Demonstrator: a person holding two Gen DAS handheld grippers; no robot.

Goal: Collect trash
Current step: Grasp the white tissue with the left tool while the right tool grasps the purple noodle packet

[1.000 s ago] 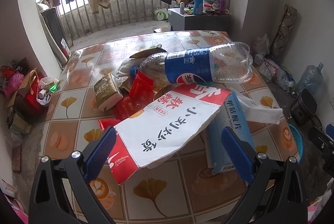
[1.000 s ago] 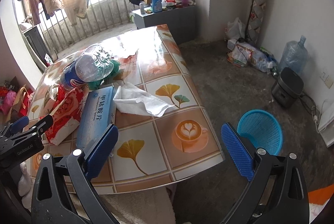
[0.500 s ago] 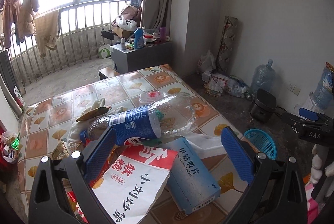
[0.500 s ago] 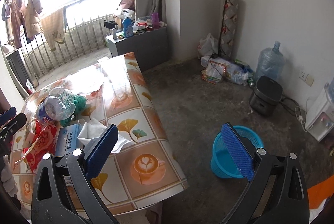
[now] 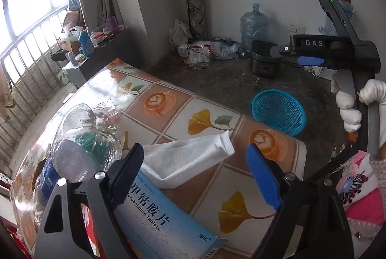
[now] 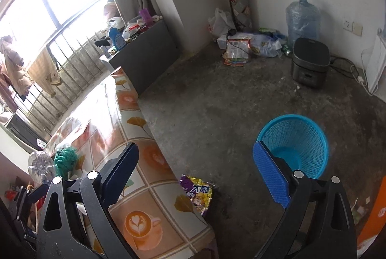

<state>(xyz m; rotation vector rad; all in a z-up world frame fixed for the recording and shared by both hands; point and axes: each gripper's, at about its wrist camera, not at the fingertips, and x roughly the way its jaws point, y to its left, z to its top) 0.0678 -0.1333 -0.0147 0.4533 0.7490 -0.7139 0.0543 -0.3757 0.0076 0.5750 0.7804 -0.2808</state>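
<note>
Trash lies on the tiled table [image 5: 168,99]: a clear plastic bottle [image 5: 79,138] with a blue label, a white tissue [image 5: 185,157] and a blue tablet box [image 5: 159,222]. My left gripper [image 5: 195,177] is open and empty just above the tissue and box. A blue mesh basket [image 5: 278,111] stands on the floor beyond the table; it also shows in the right wrist view [image 6: 293,143]. My right gripper [image 6: 195,174] is open and empty, over the table's edge and the floor. A purple snack bag [image 6: 197,191] lies on the floor by the table.
A black rice cooker [image 6: 310,62], a large water jug [image 6: 302,17] and bags of litter [image 6: 241,46] stand along the far wall. A grey cabinet [image 6: 142,53] with bottles stands by the barred window. The right gripper's body [image 5: 337,51] shows in the left wrist view.
Both grippers have swung to the right, away from the trash pile and toward the floor and blue basket. Both stay open and empty. The snack bag on the floor has come into view.
</note>
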